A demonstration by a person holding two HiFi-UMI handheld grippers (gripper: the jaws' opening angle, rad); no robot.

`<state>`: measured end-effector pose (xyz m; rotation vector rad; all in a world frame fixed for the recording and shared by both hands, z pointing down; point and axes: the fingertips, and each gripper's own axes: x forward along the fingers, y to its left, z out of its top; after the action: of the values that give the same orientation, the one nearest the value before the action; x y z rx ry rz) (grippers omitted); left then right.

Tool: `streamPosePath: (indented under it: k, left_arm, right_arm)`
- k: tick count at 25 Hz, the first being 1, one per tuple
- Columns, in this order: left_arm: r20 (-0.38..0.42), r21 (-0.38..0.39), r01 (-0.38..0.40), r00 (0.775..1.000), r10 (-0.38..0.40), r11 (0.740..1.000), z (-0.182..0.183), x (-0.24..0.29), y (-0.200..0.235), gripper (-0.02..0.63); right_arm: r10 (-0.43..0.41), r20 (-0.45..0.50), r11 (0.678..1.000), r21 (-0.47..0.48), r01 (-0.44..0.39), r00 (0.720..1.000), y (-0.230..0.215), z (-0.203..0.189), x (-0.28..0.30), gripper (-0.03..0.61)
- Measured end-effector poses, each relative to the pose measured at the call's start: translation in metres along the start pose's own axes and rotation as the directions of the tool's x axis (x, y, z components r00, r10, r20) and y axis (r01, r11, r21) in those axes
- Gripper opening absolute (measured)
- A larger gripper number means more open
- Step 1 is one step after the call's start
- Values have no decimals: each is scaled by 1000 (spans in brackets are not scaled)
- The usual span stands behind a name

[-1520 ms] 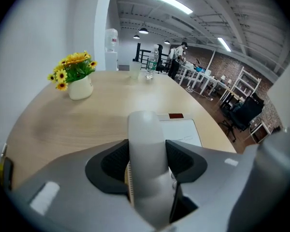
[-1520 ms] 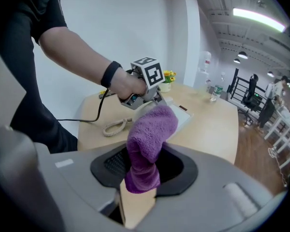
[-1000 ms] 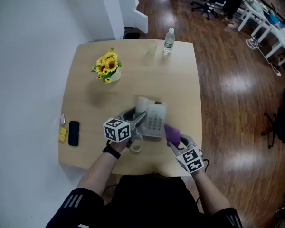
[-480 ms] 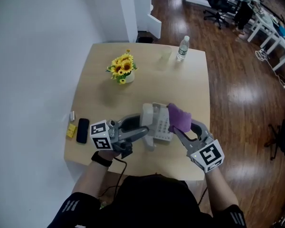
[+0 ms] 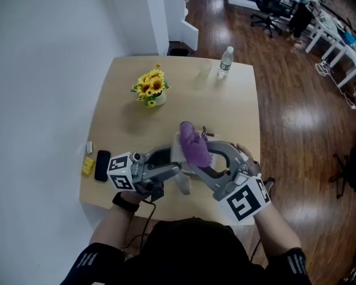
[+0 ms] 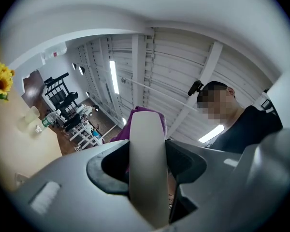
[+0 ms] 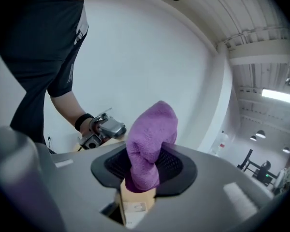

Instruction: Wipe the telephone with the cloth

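The white telephone [image 5: 177, 152] sits near the table's front edge, mostly hidden under both grippers. My left gripper [image 5: 177, 172] is shut on its pale handset [image 5: 184, 184], which is lifted off the base. In the left gripper view the handset [image 6: 147, 168] stands clamped between the jaws, with the purple cloth [image 6: 137, 116] just behind it. My right gripper [image 5: 197, 162] is shut on the bunched purple cloth [image 5: 194, 147], held above the telephone and close to the handset. In the right gripper view the cloth [image 7: 150, 144] sticks up from between the jaws.
On the light wooden table [image 5: 231, 111] stand a pot of sunflowers [image 5: 149, 88], a clear cup [image 5: 203, 71] and a water bottle [image 5: 225, 61] at the back. A black mobile phone [image 5: 102, 165] and a small yellow object [image 5: 88, 165] lie at the left edge.
Both grippers have risen. The left one has lifted the handset off the base. The right one has carried the cloth up and leftward, over the telephone.
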<state>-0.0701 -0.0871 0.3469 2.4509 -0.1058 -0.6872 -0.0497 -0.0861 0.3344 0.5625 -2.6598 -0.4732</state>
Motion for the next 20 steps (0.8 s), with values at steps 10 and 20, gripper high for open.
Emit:
streamPosePath:
  k: [10, 20]
  left_arm:
    - [28, -24, 50, 998, -50, 998, 3, 0, -3, 220]
    - [117, -16, 55, 992, -53, 998, 22, 3, -5, 219]
  right_arm:
    - [49, -17, 999, 21, -49, 999, 13, -9, -6, 133]
    - [94, -44, 994, 67, -90, 995, 29, -21, -8, 135]
